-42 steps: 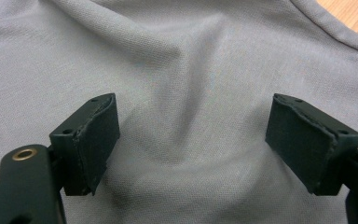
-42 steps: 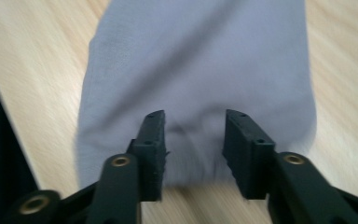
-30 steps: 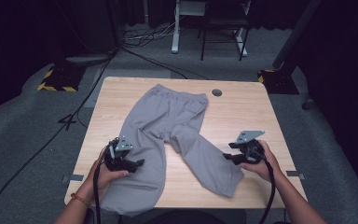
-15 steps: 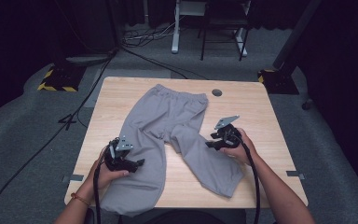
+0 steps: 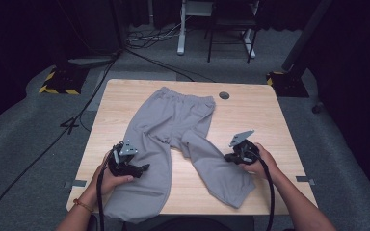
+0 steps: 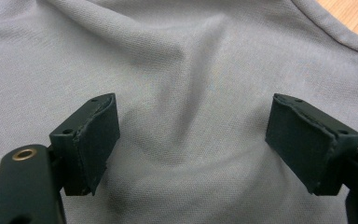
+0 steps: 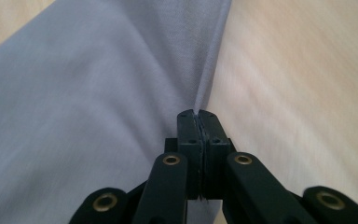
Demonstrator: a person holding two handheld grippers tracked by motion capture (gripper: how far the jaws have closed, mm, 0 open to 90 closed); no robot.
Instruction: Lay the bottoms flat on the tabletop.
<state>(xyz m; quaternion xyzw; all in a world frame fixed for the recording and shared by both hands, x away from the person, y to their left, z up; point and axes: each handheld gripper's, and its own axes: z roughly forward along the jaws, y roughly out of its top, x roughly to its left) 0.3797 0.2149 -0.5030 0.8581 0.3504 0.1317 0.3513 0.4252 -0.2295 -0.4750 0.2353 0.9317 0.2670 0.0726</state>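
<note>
Grey sweatpants (image 5: 173, 120) lie flat on the wooden table (image 5: 255, 115), waistband far and both legs running toward me. My left gripper (image 5: 142, 168) rests over the left leg with its jaws wide apart, and only flat fabric (image 6: 191, 70) shows between the pads (image 6: 98, 140). My right gripper (image 5: 228, 157) sits at the outer edge of the right leg. Its jaws have just been closing and are now shut (image 7: 198, 114) on a thin fold of that leg's edge (image 7: 205, 84).
A dark round grommet (image 5: 224, 95) sits in the tabletop beyond the waistband. Bare wood (image 7: 298, 93) lies to the right of the pinched leg. The left leg's cuff hangs over the table's near edge. Cables, a stand and chair legs stand on the floor behind.
My right gripper moved left from the bare wood to the right leg's edge, then came slightly back toward me with its jaws closed on the fabric. The left hand stayed still.
</note>
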